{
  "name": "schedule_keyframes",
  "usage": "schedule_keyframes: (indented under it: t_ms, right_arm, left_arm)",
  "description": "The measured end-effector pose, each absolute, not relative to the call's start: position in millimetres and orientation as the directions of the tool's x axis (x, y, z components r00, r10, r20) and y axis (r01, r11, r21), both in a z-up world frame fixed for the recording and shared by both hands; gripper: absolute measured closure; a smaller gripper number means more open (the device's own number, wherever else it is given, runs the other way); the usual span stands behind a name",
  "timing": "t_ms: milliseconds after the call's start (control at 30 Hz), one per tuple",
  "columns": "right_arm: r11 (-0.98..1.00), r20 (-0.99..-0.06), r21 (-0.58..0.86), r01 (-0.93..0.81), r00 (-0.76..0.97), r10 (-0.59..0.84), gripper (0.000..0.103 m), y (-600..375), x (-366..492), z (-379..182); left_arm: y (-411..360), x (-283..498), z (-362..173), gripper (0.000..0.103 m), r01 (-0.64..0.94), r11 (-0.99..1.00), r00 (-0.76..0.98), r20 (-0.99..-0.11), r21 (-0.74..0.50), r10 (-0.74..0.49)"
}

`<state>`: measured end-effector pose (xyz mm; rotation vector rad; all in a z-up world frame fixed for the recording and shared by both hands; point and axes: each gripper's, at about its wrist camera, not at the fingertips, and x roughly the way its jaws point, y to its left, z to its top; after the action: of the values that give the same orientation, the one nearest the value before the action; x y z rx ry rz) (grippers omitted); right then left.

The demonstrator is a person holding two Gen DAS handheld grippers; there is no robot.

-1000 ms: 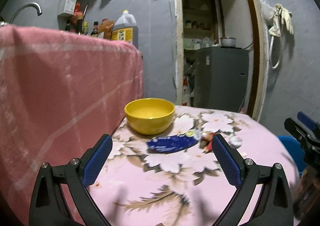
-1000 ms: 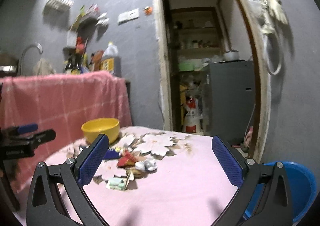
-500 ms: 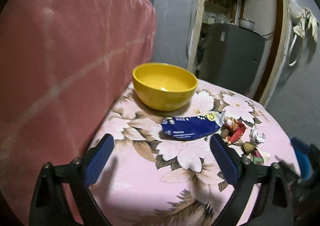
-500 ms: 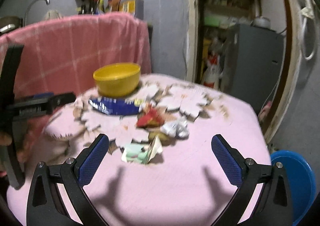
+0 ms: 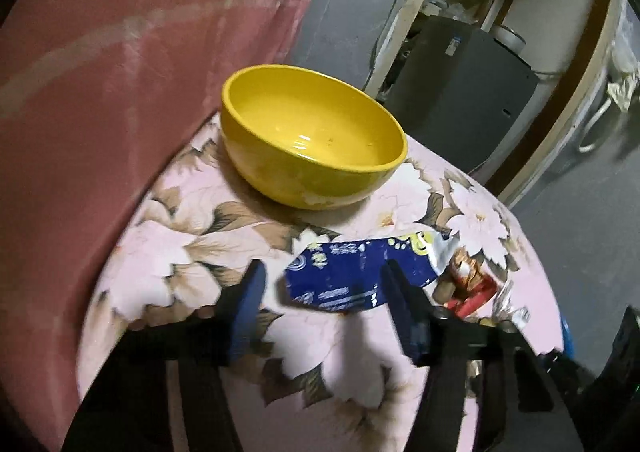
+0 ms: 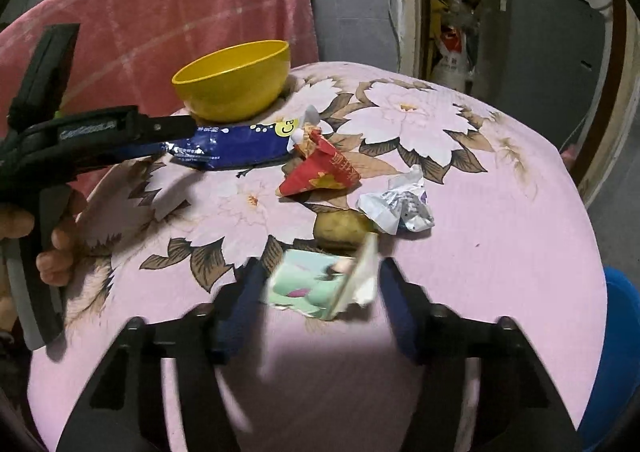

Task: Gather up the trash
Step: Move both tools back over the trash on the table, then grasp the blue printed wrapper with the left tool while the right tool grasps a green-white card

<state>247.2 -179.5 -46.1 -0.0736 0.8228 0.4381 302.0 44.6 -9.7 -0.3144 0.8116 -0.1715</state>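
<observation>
A blue snack wrapper (image 5: 352, 272) lies flat on the floral pink tablecloth (image 5: 168, 252). My left gripper (image 5: 324, 292) is open, its fingers on either side of the wrapper's near end. The wrapper also shows in the right wrist view (image 6: 236, 144). My right gripper (image 6: 320, 292) is open around a green and white folded paper (image 6: 320, 284). Beyond it lie a brown lump (image 6: 340, 230), a crumpled white wrapper (image 6: 396, 204) and a red wrapper (image 6: 320, 170). The left gripper's side (image 6: 100, 132) shows at the left, over the blue wrapper.
A yellow bowl (image 5: 312, 140) stands behind the blue wrapper. A pink towel-covered surface (image 5: 120, 52) rises at the table's left. A blue bin (image 6: 616, 352) stands off the table's right edge. A grey fridge (image 6: 536, 32) and a doorway are behind.
Both grippers have moved forward and down to the table. The left now straddles the blue wrapper, the right straddles the green paper. Both jaw gaps look narrower.
</observation>
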Motion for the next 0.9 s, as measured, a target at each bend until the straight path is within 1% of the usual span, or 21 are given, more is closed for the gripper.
schedule_keyframes:
  t_ms: [33, 100, 133, 200, 400, 567, 733, 900]
  right_arm:
    - [0.907, -0.721, 0.108, -0.406, 0.596, 0.353, 0.059, -180, 246, -46]
    - [0.906, -0.718, 0.119, -0.406, 0.595, 0.361, 0.066, -182, 246, -45]
    - [0.906, -0.716, 0.127, -0.404, 0.595, 0.365, 0.068, -184, 245, -45]
    - [0.906, -0.712, 0.145, -0.398, 0.594, 0.375, 0.074, -188, 247, -45]
    - [0.901, -0.697, 0.176, -0.395, 0.597, 0.398, 0.075, -195, 244, -42]
    - [0.898, -0.664, 0.196, -0.393, 0.621, 0.417, 0.075, -203, 237, -37]
    - [0.887, -0.600, 0.230, -0.399, 0.660, 0.452, 0.075, -216, 225, -29]
    - [0.893, -0.558, 0.213, -0.396, 0.701, 0.444, 0.075, -222, 213, -21]
  left_arm:
    - [44, 303, -10, 0.066, 0.033, 0.935, 0.673, -0.684, -0.352, -0.281]
    - [44, 306, -11, 0.085, 0.031, 0.933, 0.661, -0.693, -0.358, -0.288]
    - [43, 306, -12, 0.088, 0.030, 0.934, 0.657, -0.696, -0.357, -0.288]
    - [45, 302, -11, 0.090, 0.031, 0.933, 0.661, -0.693, -0.357, -0.287]
    - [44, 282, -5, 0.095, 0.029, 0.933, 0.688, -0.670, -0.358, -0.279]
    - [36, 245, -1, 0.096, 0.028, 0.949, 0.727, -0.645, -0.315, -0.236]
    - [28, 210, -4, 0.096, 0.015, 0.957, 0.746, -0.634, -0.290, -0.204]
    - [17, 183, 0, 0.097, 0.011, 0.957, 0.755, -0.626, -0.289, -0.197]
